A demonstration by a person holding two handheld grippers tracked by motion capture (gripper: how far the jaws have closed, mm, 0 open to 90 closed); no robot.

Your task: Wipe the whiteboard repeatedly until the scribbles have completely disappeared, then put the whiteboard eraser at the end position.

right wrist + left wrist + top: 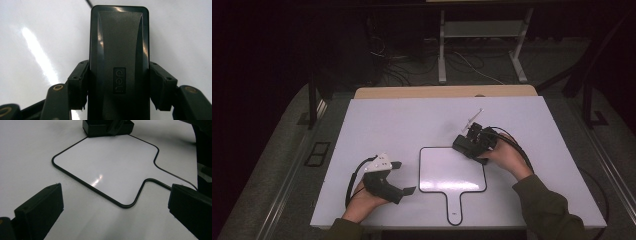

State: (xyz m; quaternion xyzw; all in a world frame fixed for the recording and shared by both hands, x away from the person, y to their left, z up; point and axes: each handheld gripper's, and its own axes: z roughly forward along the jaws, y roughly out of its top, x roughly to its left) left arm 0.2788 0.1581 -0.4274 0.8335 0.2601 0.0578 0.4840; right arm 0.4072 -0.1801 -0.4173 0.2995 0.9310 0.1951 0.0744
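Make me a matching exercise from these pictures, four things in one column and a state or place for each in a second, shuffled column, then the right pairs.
1. right gripper
2. left gripper
3. black eraser
4. small whiteboard

A. lies flat on the table, handle toward the person
B. jaws wide apart, nothing between them
C. clamped between two jaws
D. shut on a black block

Pairs: 1-D, 2-B, 3-C, 4-A

High overhead, two close gripper views, whiteboard [452,170] shared.
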